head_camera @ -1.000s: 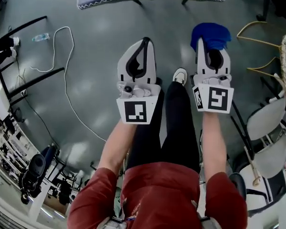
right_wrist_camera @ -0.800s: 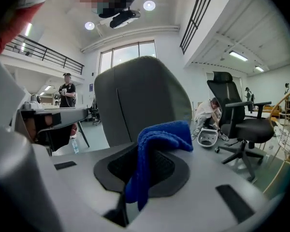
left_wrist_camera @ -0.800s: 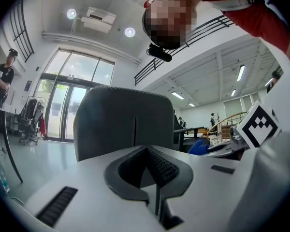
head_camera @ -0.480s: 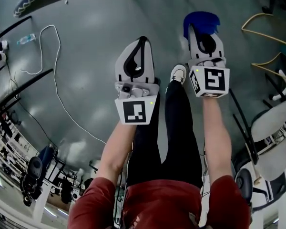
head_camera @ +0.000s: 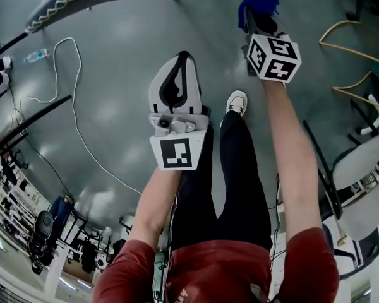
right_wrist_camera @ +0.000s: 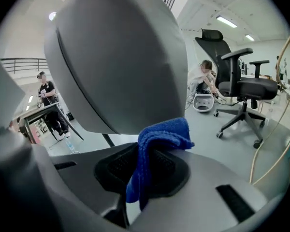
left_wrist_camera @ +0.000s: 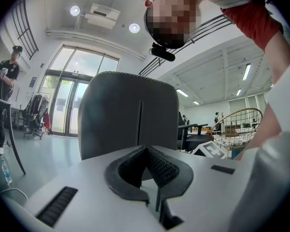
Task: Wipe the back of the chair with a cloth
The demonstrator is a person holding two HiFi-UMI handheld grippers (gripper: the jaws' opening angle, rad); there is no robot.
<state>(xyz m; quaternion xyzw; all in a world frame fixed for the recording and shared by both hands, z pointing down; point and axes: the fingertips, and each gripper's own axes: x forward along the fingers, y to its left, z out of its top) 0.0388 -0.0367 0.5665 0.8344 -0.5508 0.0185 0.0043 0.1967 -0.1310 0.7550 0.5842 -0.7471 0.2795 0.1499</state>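
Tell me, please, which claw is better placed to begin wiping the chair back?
Right: the right claw is shut on the blue cloth, close to the chair back. The left claw is shut and holds nothing.

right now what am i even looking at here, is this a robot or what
No robot: a person in a red top holds a gripper in each hand. The head view looks down from a camera on their head; the other two come from cameras riding on each gripper. The left gripper is shut and empty, facing the grey chair back. The right gripper is shut on a blue cloth near that chair back. On the floor lie a white cable and a water bottle.
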